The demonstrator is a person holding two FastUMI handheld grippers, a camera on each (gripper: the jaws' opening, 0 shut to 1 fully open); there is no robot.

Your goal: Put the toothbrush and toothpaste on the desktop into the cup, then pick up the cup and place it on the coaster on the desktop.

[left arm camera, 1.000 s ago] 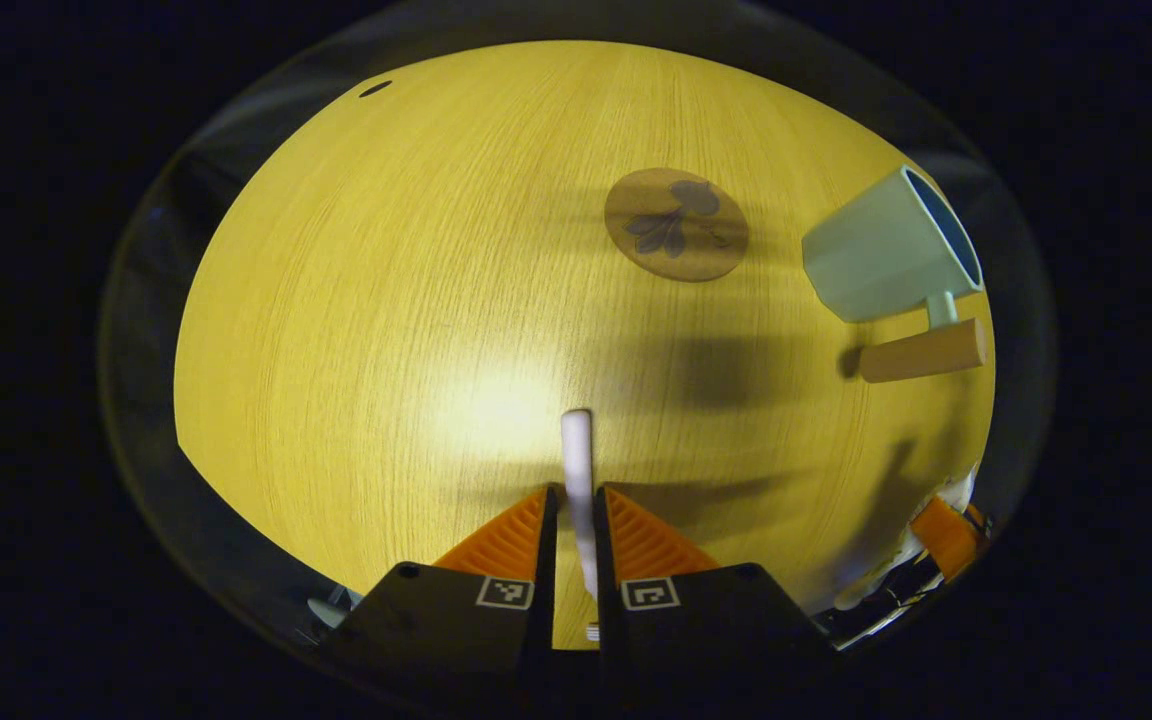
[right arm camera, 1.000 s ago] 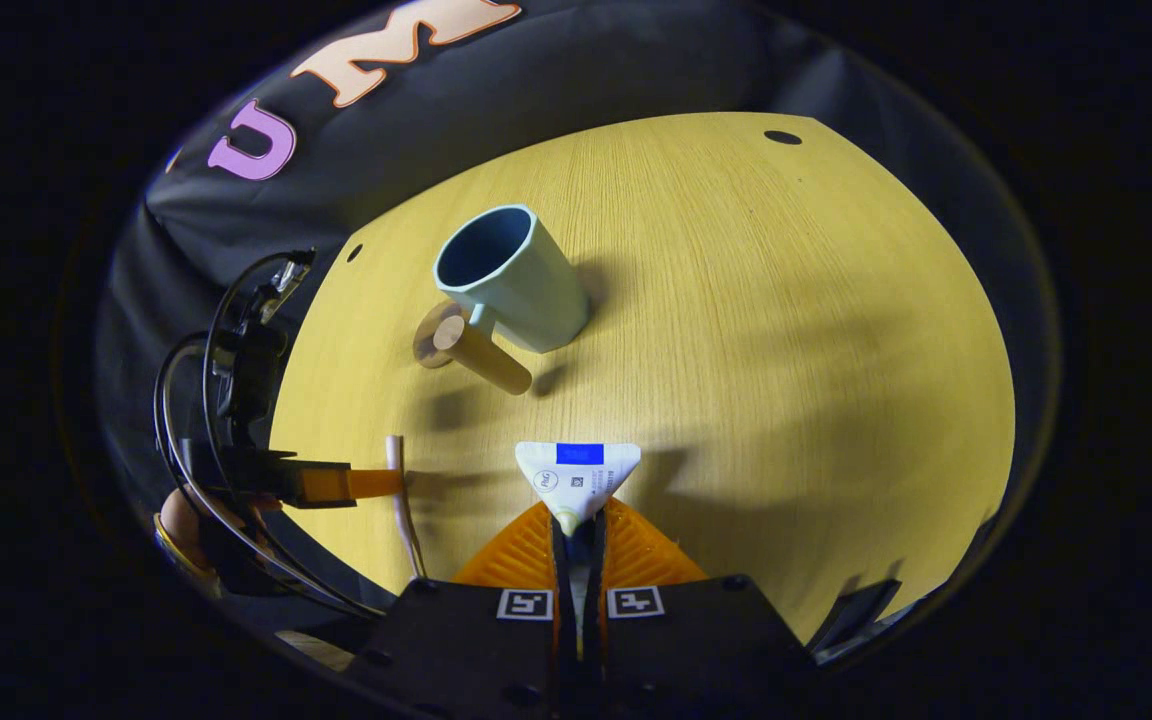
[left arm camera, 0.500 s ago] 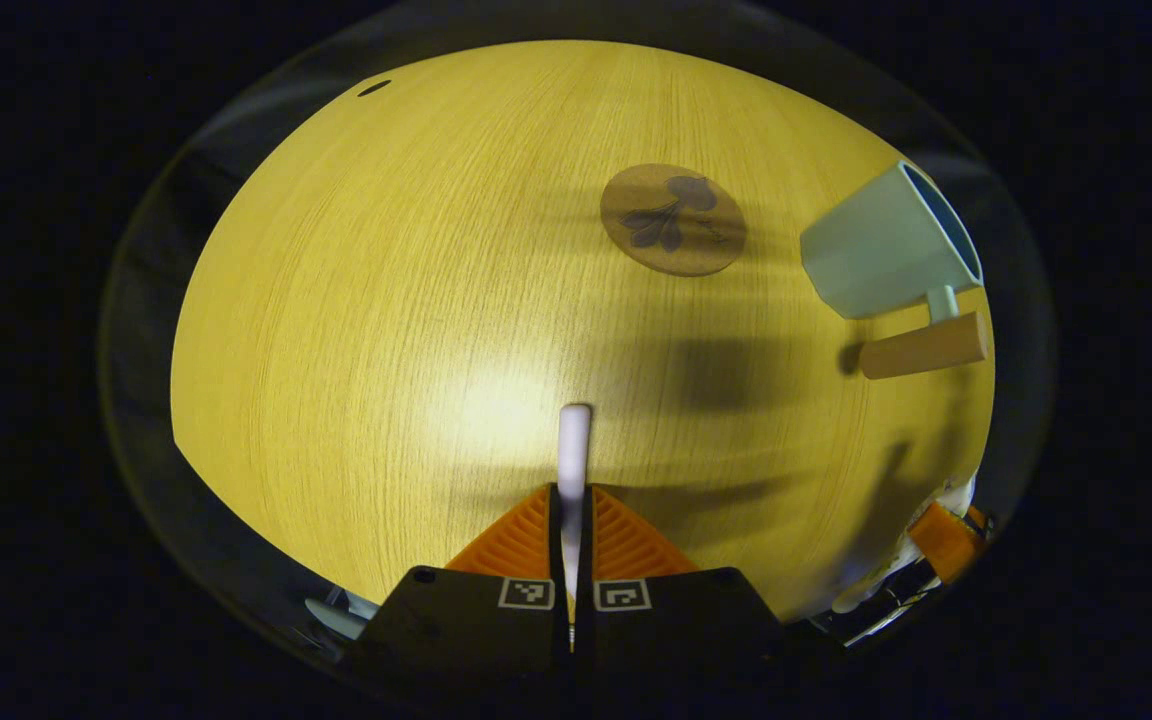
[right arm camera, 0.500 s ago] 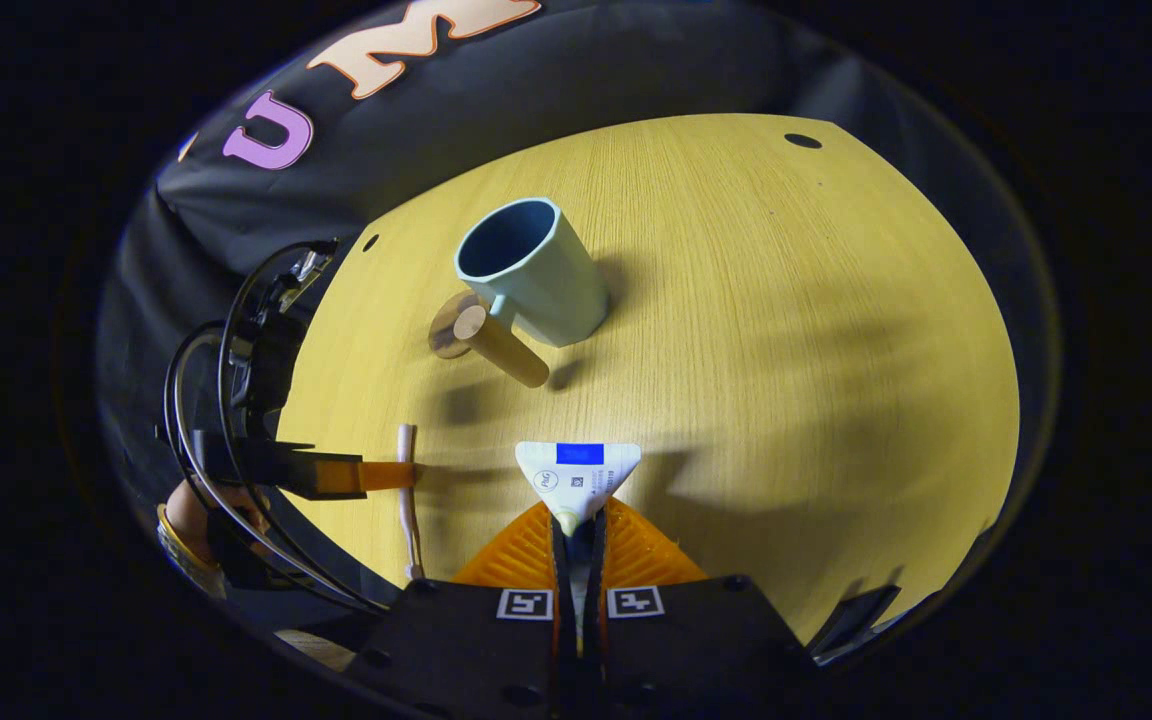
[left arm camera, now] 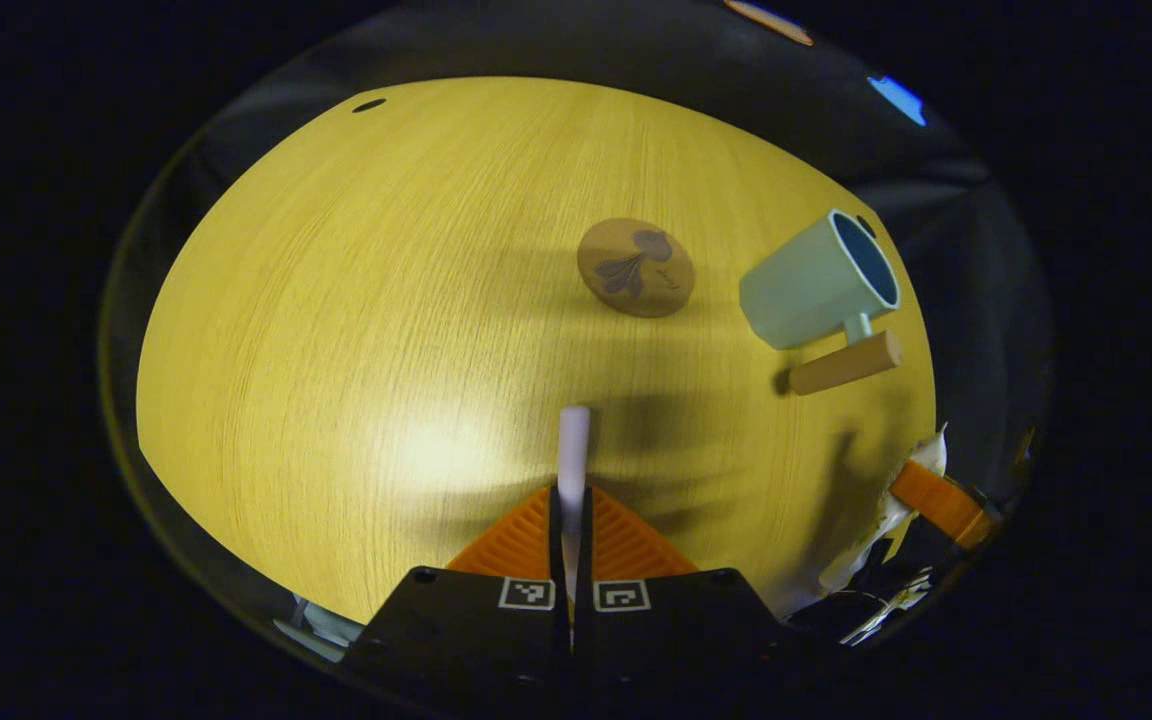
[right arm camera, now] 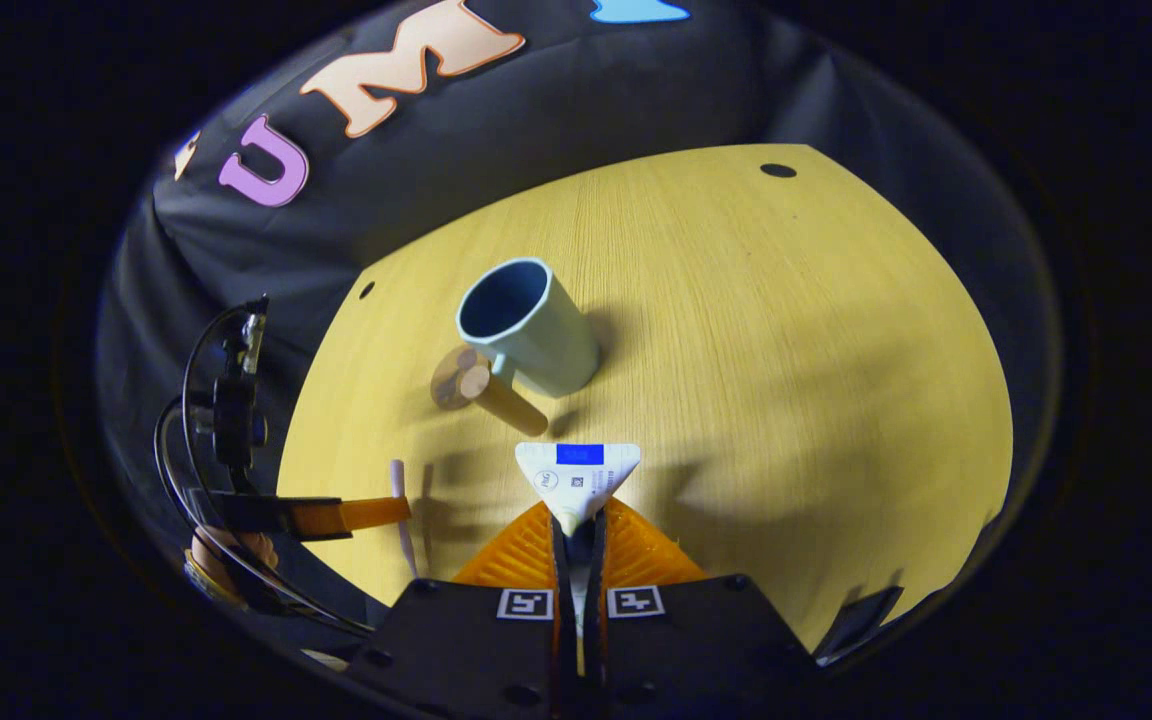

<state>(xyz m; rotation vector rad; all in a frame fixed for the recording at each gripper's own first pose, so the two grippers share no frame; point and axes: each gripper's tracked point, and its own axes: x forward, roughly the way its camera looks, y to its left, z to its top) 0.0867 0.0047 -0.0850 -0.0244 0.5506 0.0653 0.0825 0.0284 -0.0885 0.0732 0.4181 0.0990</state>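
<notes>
- Plastic toothbrush (left arm camera: 573, 440) clamped in left gripper (left arm camera: 572, 497) — thin handle could twist loose.
- Right gripper (right arm camera: 577, 512) pinches toothpaste (right arm camera: 577, 473) — might miss cup (right arm camera: 528, 326).

We see the left gripper (left arm camera: 571, 500) with its 2 fingers pressed together on a thin white stick, pointing out over the desk. The right gripper (right arm camera: 577, 520) has its 2 fingers clamped on a tube. A hand (right arm camera: 221, 565) holds the left gripper low at the edge.
</notes>
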